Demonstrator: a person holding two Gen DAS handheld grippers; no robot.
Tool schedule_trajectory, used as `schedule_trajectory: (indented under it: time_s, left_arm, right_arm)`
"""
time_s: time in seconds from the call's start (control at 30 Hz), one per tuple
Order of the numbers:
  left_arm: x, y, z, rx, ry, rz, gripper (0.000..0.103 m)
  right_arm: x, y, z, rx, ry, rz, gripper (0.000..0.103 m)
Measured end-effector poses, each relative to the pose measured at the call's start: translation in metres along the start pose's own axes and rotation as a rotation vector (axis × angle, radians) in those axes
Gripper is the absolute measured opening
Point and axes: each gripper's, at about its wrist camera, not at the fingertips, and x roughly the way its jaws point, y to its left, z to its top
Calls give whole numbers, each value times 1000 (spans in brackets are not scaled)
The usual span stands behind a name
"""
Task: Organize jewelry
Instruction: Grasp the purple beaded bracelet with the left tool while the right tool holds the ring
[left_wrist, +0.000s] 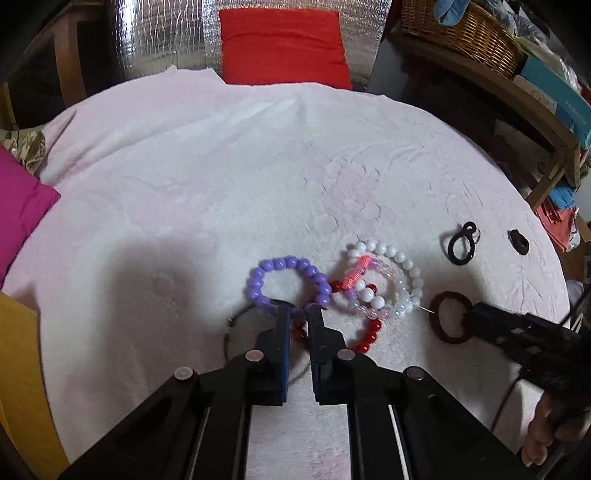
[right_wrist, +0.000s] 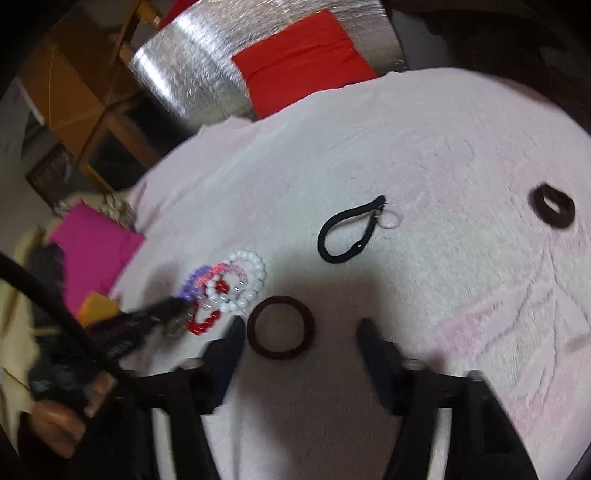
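A heap of bead bracelets lies on the pale pink fleece cloth (left_wrist: 221, 177): purple (left_wrist: 288, 264), white (left_wrist: 406, 277), red (left_wrist: 369, 336) and clear pink, with a pink coil (left_wrist: 356, 273) on top. My left gripper (left_wrist: 298, 314) is shut on the purple bracelet's near edge, where red beads cross under it; it shows blurred in the right wrist view (right_wrist: 173, 314). A dark red ring (right_wrist: 280, 326) lies between the open fingers of my right gripper (right_wrist: 299, 330), close to its left finger. In the left wrist view one finger of the right gripper (left_wrist: 471, 319) overlaps that ring (left_wrist: 443, 321).
A black hair-tie loop (right_wrist: 347, 232) and a small dark brown ring (right_wrist: 554, 208) lie farther out on the cloth. A thin black wire hoop (left_wrist: 231, 332) lies under the beads. A red cushion (left_wrist: 284, 44), a magenta cushion (left_wrist: 18, 210) and a wicker basket (left_wrist: 469, 33) border the table.
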Motion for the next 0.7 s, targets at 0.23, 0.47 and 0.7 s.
schedule_trajectory:
  time_s: [0.23,0.47,0.7]
  left_arm:
    - [12,-12,5,67,25,17,56]
    - [29,-10,6,70,47,38,16]
    - [12,-1,4,27,-20,-20,11]
  right_arm:
    - [11,24,-3,-143,-23,-119,6]
    - [0,2,2,-52,-16,-83,6]
    - [-10,13,2,-55,-32,-51,6]
